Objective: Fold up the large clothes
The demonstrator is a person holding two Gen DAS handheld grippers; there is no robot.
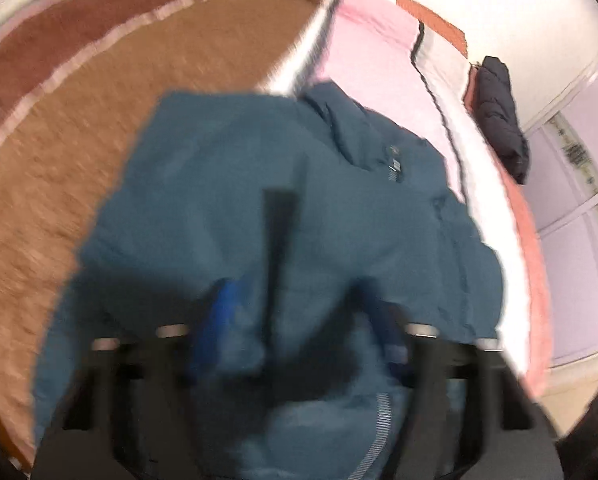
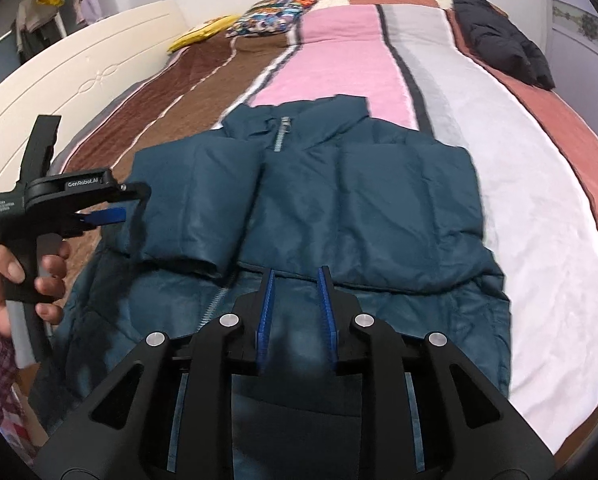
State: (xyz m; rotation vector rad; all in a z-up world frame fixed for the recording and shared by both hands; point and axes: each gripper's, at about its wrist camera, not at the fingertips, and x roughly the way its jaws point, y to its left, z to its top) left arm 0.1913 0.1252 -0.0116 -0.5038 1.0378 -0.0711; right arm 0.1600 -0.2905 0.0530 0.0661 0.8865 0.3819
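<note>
A large teal puffer jacket (image 2: 331, 208) lies front up on the striped bed, collar and zipper (image 2: 281, 134) toward the far end, both sleeves folded in over the chest. My right gripper (image 2: 297, 276) is open and empty, just above the jacket's lower middle. My left gripper (image 2: 119, 204) shows in the right wrist view, held by a hand above the jacket's left edge. In the blurred left wrist view the jacket (image 1: 259, 208) fills the middle and the left gripper (image 1: 299, 292) hovers over it, open and empty.
The bed cover has brown (image 2: 203, 76), pink (image 2: 339, 48), white (image 2: 511, 152) and rust stripes. A dark folded jacket (image 2: 499, 44) lies at the far right. Pillows (image 2: 267, 16) sit at the far end. A cream bed board (image 2: 59, 80) runs along the left.
</note>
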